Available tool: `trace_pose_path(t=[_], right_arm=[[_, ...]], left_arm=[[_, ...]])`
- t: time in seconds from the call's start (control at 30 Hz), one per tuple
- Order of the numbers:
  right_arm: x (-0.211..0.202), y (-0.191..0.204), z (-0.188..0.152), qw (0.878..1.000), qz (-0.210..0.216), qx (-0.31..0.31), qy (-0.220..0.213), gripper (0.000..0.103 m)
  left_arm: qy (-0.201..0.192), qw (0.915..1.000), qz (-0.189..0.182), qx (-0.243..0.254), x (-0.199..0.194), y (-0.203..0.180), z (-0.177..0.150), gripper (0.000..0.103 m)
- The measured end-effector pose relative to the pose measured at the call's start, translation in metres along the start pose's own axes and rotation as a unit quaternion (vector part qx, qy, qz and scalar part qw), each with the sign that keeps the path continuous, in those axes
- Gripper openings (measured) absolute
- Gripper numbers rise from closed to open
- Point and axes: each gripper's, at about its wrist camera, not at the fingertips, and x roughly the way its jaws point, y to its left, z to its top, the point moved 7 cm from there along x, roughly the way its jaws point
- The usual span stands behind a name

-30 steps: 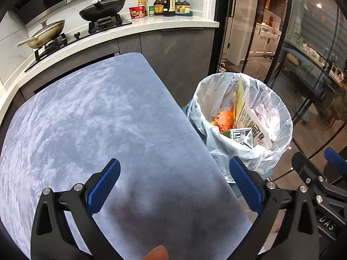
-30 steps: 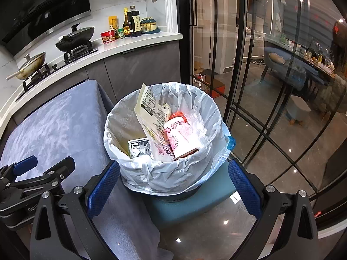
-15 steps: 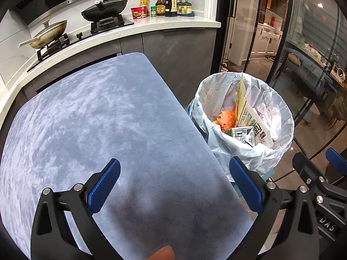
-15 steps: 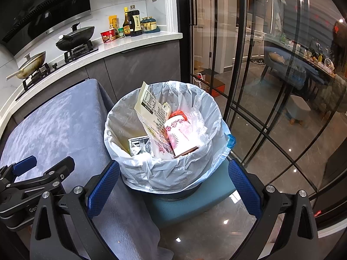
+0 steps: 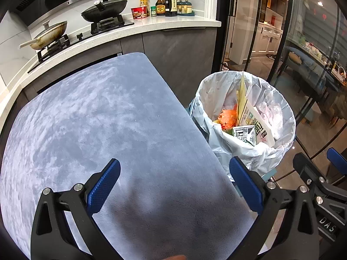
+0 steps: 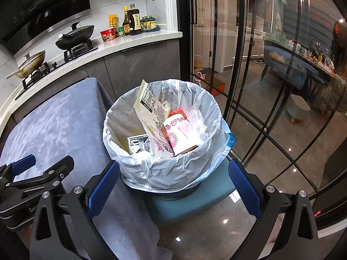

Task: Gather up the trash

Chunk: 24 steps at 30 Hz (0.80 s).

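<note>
A round bin lined with a white plastic bag stands to the right of a table under a blue-grey cloth. Inside lie a tall paper packet, a pink-and-white flowered cup, a small crumpled carton and an orange wrapper. My left gripper hangs open over the table's near part with nothing between its fingers. My right gripper hangs open just in front of the bin, also holding nothing.
A teal stool carries the bin. Behind the table runs a white counter with a stove, two pans, bottles and a red cup. Black-framed glass doors close off the right side; the floor there is glossy.
Both views barely shifted. The left view slid slightly, so the bin sits a little further right and lower. A fingertip at its bottom edge has almost left the frame.
</note>
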Motion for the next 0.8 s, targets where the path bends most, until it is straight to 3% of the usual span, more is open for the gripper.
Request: trace_pose_path(t=[0.8], right_arm=[[0.0017,-0.0079,-0.0013,1.000,-0.005,0.000,0.002,0.097]], left_arm=[[0.004,0.9999,0.007,0.007,-0.0018,-0.0061,-0.0041,0.096]])
